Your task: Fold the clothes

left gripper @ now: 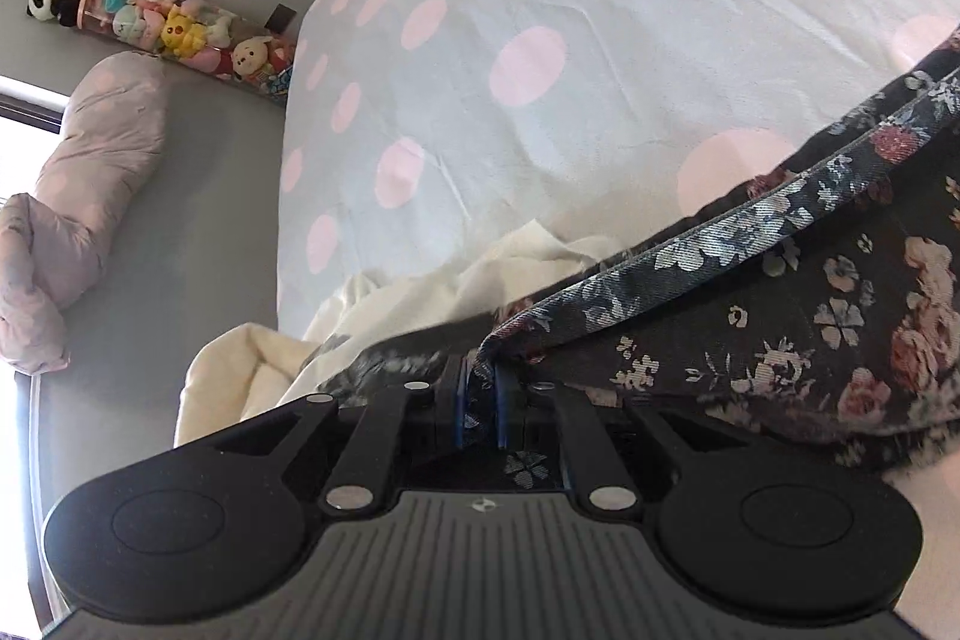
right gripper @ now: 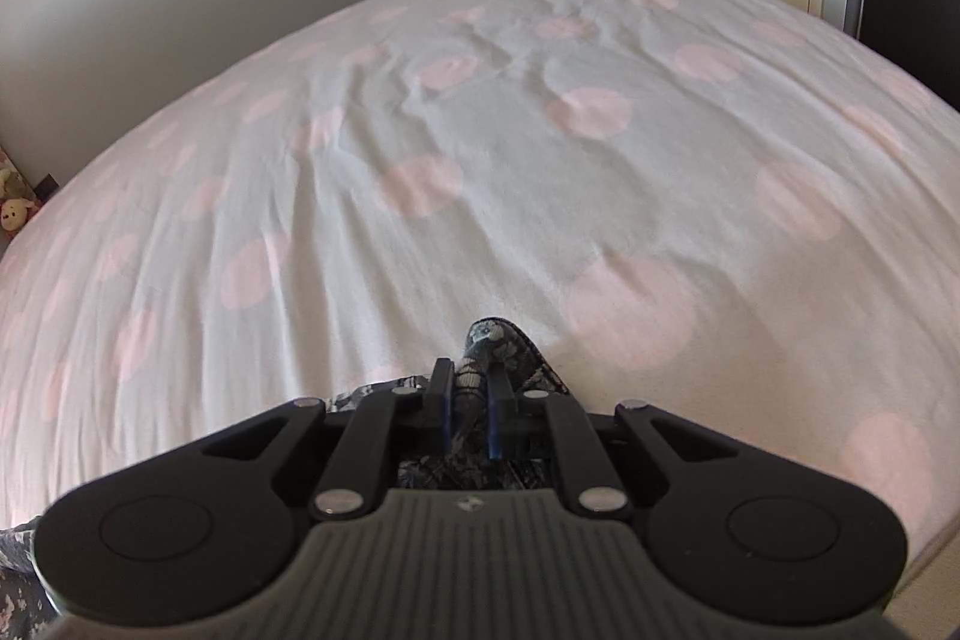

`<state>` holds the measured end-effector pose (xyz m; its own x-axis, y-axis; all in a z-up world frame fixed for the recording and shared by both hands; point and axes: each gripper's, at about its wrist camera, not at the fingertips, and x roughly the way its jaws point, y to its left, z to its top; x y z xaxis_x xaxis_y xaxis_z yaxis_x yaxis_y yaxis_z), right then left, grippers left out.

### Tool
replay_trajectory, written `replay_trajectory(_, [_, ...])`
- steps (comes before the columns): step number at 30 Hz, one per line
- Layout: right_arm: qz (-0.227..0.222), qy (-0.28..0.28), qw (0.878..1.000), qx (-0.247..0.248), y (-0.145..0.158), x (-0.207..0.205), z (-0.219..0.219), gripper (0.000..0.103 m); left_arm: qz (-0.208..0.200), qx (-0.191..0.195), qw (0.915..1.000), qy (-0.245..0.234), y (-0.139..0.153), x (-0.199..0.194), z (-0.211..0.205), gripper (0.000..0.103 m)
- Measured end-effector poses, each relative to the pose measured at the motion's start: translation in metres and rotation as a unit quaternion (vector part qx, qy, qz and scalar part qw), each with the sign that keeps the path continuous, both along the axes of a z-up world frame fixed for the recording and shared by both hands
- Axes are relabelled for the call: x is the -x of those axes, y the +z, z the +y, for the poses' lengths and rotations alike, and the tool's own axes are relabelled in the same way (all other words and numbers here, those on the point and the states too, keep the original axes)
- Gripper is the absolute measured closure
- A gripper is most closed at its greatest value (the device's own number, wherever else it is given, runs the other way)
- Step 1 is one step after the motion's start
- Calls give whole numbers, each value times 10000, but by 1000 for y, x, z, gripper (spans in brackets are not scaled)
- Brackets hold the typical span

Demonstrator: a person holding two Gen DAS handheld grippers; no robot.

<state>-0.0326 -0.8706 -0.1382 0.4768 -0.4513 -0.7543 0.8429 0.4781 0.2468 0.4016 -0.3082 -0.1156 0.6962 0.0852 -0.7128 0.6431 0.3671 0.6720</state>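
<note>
A dark garment printed with pink and white flowers (left gripper: 810,292) hangs lifted above the bed, its hemmed edge running up to the right. My left gripper (left gripper: 480,382) is shut on a corner of that hem, the cloth pinched between its blue pads. In the right wrist view the same floral garment (right gripper: 498,346) sticks up between the fingers of my right gripper (right gripper: 474,388), which is shut on it. More of the dark cloth shows at the lower left corner (right gripper: 18,580) of that view.
The bed's pale sheet with pink dots (right gripper: 510,148) spreads wide ahead of the right gripper. A cream cloth (left gripper: 372,322) lies bunched at the bed's edge. A dotted pillow (left gripper: 96,148) and a tube of plush toys (left gripper: 174,22) sit by the grey wall.
</note>
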Motion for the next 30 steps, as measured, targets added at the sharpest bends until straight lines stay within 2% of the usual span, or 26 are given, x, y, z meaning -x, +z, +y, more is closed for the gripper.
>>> replay_trajectory(5, [52, -2, 10000, -29, -16, -10, -7, 80, -88, 242, 9997, -18, 9, 2, -1, 88])
replay_trajectory(7, [-38, -6, 10000, 64, -13, -9, -6, 70, -123, 339, 9993, -26, 12, 3, -1, 82])
replay_trajectory(8, [-95, -5, 9999, 133, -11, -7, -4, 66, -140, 387, 9991, -29, 14, 4, -2, 78])
replay_trajectory(10, [-200, 9, 9993, 310, -4, -3, 1, 51, -175, 484, 9987, -37, 17, 5, -2, 63])
replay_trajectory(11, [-258, 50, 9989, 387, 0, -1, 6, 48, -193, 532, 9984, -40, 19, 5, -2, 53])
replay_trajectory(14, [-336, 201, 9978, 527, 11, 3, 23, 47, -245, 677, 9974, -51, 24, 6, -3, 51])
replay_trajectory(20, [-745, 695, 9931, 580, 20, 17, 87, 51, -103, 1275, 9918, -18, 68, 32, 22, 47])
replay_trajectory(26, [-1084, 714, 9911, 281, -7, 35, 161, 51, -70, 1436, 9894, 198, 85, 56, 64, 46])
replay_trajectory(30, [-1117, 841, 9893, 426, -18, 33, 176, 51, 170, 1659, 9845, 538, 78, 63, 91, 45])
